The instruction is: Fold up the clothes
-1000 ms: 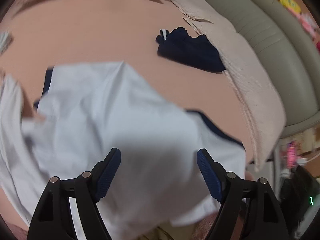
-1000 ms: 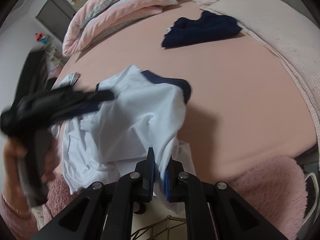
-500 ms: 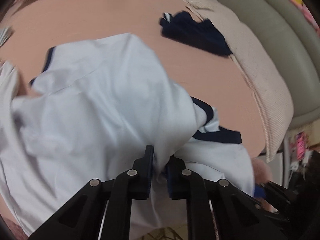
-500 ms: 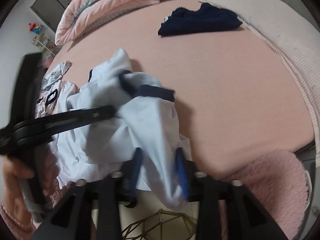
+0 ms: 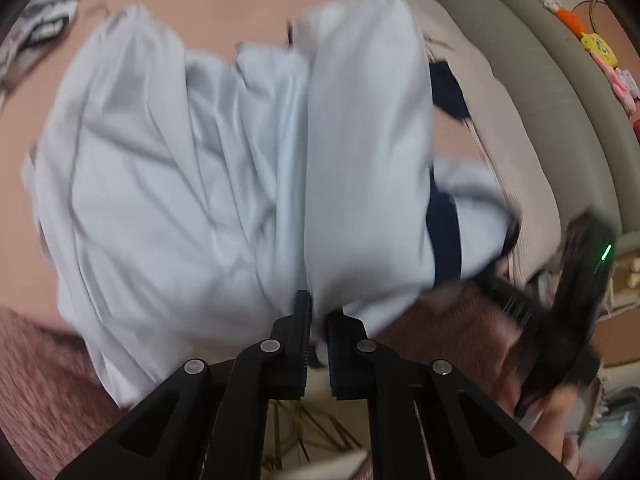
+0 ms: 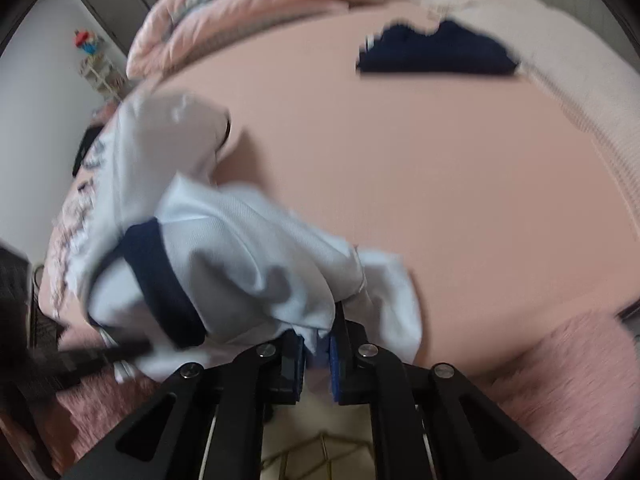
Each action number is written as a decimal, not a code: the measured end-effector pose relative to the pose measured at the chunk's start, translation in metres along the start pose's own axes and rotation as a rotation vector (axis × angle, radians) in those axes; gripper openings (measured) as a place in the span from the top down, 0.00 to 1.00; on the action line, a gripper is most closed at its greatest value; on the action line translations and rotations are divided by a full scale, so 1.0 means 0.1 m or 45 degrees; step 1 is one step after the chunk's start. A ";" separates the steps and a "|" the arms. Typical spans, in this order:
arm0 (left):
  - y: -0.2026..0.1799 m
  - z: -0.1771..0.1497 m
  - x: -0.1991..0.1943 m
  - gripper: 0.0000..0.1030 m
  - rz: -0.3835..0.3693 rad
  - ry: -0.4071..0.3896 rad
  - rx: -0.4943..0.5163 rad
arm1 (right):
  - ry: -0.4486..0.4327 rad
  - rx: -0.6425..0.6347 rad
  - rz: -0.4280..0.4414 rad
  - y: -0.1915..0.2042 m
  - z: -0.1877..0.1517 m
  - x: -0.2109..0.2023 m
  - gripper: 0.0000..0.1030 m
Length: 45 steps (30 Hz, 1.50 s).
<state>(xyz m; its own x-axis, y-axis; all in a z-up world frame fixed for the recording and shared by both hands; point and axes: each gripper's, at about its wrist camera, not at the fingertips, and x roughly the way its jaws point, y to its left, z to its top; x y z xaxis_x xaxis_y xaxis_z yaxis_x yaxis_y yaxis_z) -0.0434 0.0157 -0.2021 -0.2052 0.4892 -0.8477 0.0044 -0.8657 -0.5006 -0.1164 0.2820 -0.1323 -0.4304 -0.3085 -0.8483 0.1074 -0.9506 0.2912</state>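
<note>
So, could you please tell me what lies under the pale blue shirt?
Around the pale blue shirt, pink bed sheet shows; both claws, left and right, grip its edge. Whatever is directly underneath is covered.

Bed w/ pink sheet (image 6: 400,168); rolled pink quilt (image 6: 240,12) at far end. Grey-green padded headboard (image 5: 560,100) along one side. White wall (image 6: 48,60), grey door (image 6: 116,4).

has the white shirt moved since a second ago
Yes. In the right wrist view the white shirt has bunched up and come toward the bed's near edge, away from the navy garment, with both grippers clamped on it.
</note>
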 end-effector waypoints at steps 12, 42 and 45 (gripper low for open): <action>-0.29 0.65 -0.62 0.79 0.111 -0.290 0.095 | -0.072 -0.171 0.089 0.43 -0.06 -0.40 0.94; 0.10 0.28 -0.26 0.54 0.354 -0.201 0.249 | 0.275 -0.249 -0.062 0.46 -0.51 0.31 0.83; 0.19 0.43 -0.11 0.94 0.438 -0.192 0.196 | 0.254 -0.206 -0.036 0.40 -0.54 0.35 0.95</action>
<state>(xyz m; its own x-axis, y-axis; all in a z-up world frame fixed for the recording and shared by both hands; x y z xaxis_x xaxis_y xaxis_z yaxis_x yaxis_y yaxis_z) -0.0833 -0.0102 -0.1947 -0.3583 0.1567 -0.9204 -0.0463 -0.9876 -0.1501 -0.0791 0.2318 -0.1742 -0.2516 -0.2672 -0.9302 0.2465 -0.9471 0.2054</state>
